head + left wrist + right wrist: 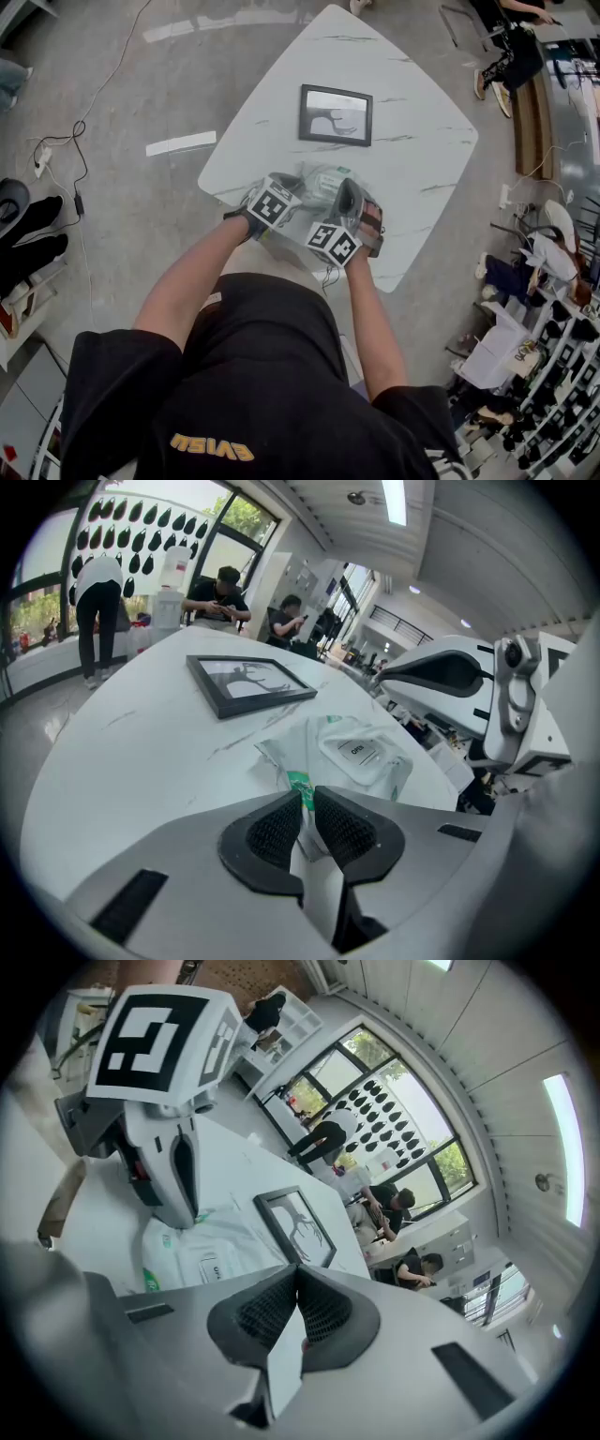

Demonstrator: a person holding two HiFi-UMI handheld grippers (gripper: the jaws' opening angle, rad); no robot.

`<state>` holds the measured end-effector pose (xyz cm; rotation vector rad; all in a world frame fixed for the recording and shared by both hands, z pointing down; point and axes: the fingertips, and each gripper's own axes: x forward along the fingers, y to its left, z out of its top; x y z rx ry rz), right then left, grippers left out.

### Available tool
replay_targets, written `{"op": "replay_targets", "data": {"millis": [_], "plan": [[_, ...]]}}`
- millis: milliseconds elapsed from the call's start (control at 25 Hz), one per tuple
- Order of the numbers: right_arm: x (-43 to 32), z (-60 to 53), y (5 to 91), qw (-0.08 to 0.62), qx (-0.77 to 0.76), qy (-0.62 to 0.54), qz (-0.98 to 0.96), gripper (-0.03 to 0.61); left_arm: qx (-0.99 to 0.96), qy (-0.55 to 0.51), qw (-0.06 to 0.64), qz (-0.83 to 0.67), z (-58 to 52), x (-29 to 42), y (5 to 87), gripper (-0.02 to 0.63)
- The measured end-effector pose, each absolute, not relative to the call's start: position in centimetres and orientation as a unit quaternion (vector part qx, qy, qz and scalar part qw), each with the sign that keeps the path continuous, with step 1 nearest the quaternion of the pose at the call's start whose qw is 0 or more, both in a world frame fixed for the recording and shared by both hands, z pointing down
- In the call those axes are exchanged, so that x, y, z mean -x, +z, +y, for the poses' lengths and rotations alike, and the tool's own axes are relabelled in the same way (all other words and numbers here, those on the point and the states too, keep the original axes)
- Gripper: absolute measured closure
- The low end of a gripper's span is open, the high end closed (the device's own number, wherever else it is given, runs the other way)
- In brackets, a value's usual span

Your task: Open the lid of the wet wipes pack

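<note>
The wet wipes pack [349,754], white with green print, lies on the white marble table [122,761] near its front edge. Its white plastic lid [359,753] carries an "OPEN" label and lies flat on the pack. My left gripper [307,796] is shut on the pack's near crinkled edge, and the foil runs up between the pads. My right gripper [298,1279] hangs shut a little above and to the right of the pack [202,1252], with nothing between its pads. In the head view both grippers [281,200] [349,211] crowd over the pack [323,180].
A black picture frame [336,114] lies flat on the table just beyond the pack. The table's front edge [281,246] is right at my hands. People sit and stand by the windows beyond the table's far side. Cables [75,141] run over the floor at the left.
</note>
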<state>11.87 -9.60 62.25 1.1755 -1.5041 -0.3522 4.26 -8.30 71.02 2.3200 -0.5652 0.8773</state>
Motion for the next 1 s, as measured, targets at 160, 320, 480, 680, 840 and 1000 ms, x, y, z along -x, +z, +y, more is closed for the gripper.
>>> {"op": "replay_targets", "data": {"millis": [160, 320, 480, 680, 840, 1000], "plan": [[-13.1, -10.3, 62.1, 0.566, -0.500, -0.134, -0.642, 0.575, -0.871, 0.329, 0.298, -0.210, -8.2, -4.4, 71.0, 0.546], [-13.3, -8.5, 61.8, 0.554, -0.501, -0.116, -0.655, 0.557, -0.869, 0.332, 0.302, -0.207, -8.2, -4.2, 71.1, 0.546], [-12.5, -5.8, 62.3, 0.549, -0.486, -0.107, -0.672, 0.510, -0.869, 0.332, 0.301, -0.207, -8.2, -4.1, 70.9, 0.546], [-11.2, -4.4, 64.4, 0.556, -0.459, -0.088, -0.687, 0.435, -0.868, 0.332, 0.306, -0.205, -8.0, -4.3, 71.0, 0.546], [-11.1, -4.7, 65.3, 0.562, -0.454, -0.088, -0.686, 0.434, -0.869, 0.332, 0.306, -0.205, -8.1, -4.4, 71.1, 0.546], [-11.2, -5.2, 64.8, 0.559, -0.457, -0.092, -0.686, 0.434, -0.869, 0.332, 0.305, -0.205, -8.1, -4.4, 71.0, 0.546]]}}
